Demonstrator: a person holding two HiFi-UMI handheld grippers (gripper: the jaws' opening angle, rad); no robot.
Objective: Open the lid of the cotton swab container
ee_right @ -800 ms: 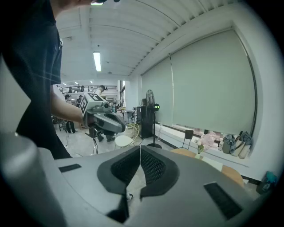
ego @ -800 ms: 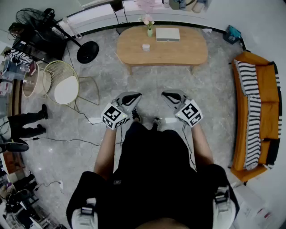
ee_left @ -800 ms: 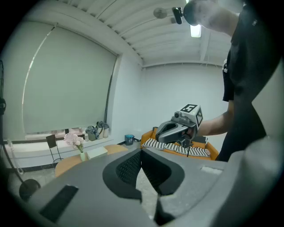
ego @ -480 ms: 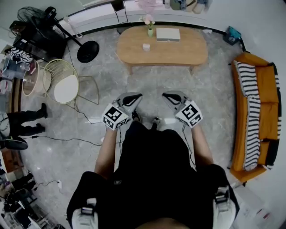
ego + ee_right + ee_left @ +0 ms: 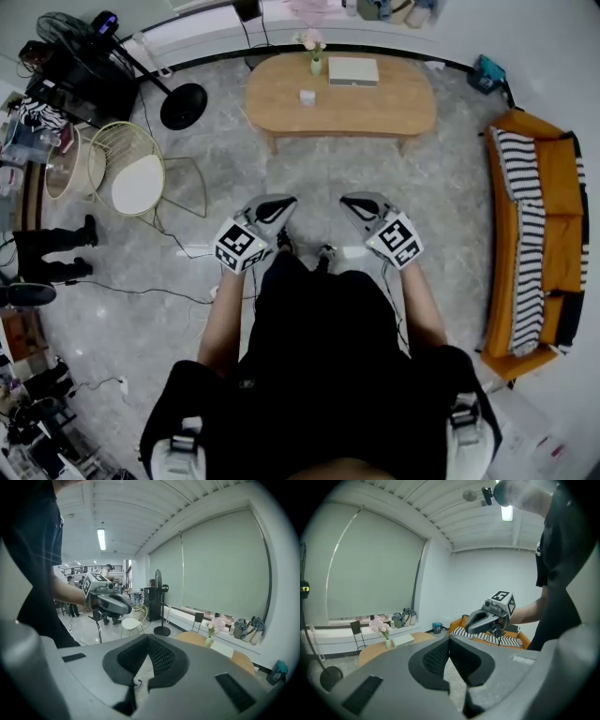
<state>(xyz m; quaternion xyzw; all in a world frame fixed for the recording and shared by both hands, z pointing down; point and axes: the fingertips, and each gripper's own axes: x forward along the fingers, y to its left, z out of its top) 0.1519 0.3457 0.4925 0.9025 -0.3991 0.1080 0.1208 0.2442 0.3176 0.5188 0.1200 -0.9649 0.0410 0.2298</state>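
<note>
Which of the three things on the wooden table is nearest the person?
The small pale container, alone mid-table; the flower vase and flat white box sit behind it near the far edge.

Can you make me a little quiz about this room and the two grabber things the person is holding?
1. True or false: the left gripper and the right gripper are both shut, with nothing between their jaws.
2. Pick one: the sofa is A green, B orange, C blue.
3. Fill the gap: the vase of pink flowers stands on the wooden ____.

Key
1. True.
2. B.
3. table.
</note>
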